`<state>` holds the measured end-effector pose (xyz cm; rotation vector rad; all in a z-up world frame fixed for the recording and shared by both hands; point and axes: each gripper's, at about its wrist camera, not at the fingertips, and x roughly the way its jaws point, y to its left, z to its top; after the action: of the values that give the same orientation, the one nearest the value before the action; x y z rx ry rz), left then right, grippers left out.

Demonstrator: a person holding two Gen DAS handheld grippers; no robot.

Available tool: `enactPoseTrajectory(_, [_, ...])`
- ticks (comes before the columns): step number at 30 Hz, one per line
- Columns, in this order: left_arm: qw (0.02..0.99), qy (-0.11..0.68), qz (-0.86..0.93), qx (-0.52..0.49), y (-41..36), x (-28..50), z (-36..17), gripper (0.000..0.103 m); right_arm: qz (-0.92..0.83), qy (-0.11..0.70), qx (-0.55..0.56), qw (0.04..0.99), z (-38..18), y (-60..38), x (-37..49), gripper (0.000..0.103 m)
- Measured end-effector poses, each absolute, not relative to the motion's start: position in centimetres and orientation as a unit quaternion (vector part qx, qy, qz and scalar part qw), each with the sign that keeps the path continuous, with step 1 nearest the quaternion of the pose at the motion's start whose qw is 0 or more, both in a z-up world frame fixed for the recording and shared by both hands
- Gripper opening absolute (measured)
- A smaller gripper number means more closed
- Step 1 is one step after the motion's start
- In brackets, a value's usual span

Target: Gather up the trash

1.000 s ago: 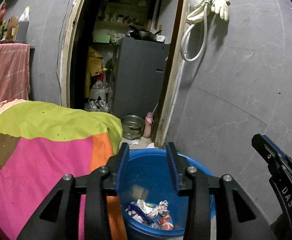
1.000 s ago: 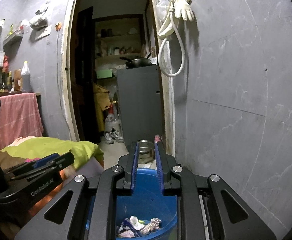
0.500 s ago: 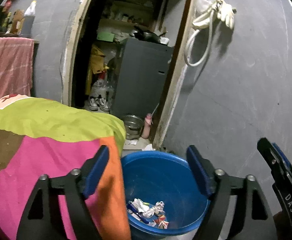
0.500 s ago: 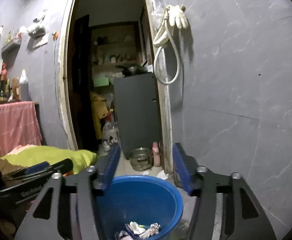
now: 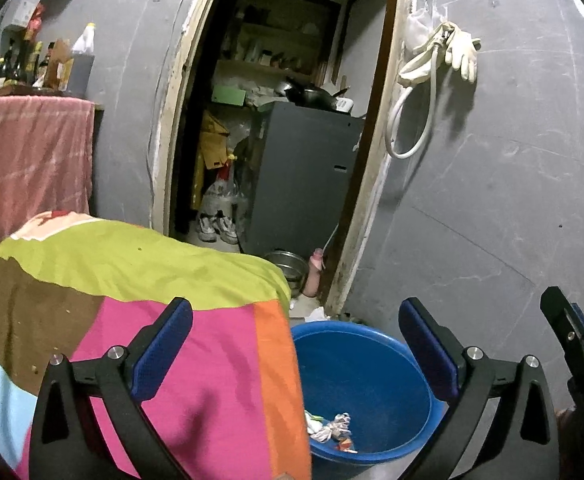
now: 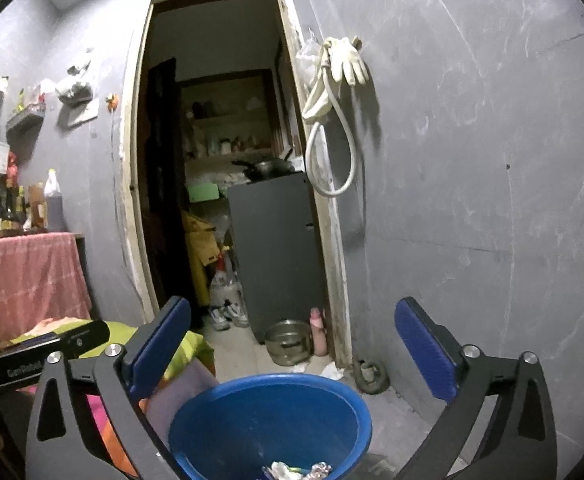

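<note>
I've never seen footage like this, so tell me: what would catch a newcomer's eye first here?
Probably the blue bucket low in the middle, standing on the floor with crumpled wrappers at its bottom. Black tongs with blue pads frame it, the left tongs and right tongs both wide open with nothing between them. To the left lies a patchwork blanket in pink, lime and orange, and a pale rubber glove hangs beside the dark doorway.

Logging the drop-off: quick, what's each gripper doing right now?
Left gripper: open, jaws just spread wide, nothing between them.
Right gripper: open, jaws just spread wide, empty, above the blue bucket.
</note>
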<state>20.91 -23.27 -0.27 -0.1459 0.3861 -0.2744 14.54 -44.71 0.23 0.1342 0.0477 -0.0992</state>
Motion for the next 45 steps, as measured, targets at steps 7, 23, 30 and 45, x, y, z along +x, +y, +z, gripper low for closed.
enactPoseTrajectory(7, [0.972, 0.178, -0.137, -0.070, -21.9, 19.1, 0.7, 0.101, -0.042, 0.014, 0.065, 0.997, 1.1, -43.8, 12.8, 0.103])
enactPoseTrajectory(23, [0.977, 0.147, -0.146, -0.049, -18.7, 13.0, 2.6, 0.101, -0.021, 0.010, 0.060, 0.998, 3.6, -40.3, 7.5, 0.103])
enactPoseTrajectory(30, [0.976, 0.152, -0.142, -0.056, -17.1, 10.6, 2.4, 0.101, -0.021, 0.011, 0.055, 0.998, 4.1, -38.9, 4.7, 0.103])
enactPoseTrajectory(45, [0.979, 0.150, -0.127, -0.051, -14.9, 7.1, 2.1, 0.101, -0.040, 0.019, 0.057, 0.997, 3.8, -37.7, -0.2, 0.103])
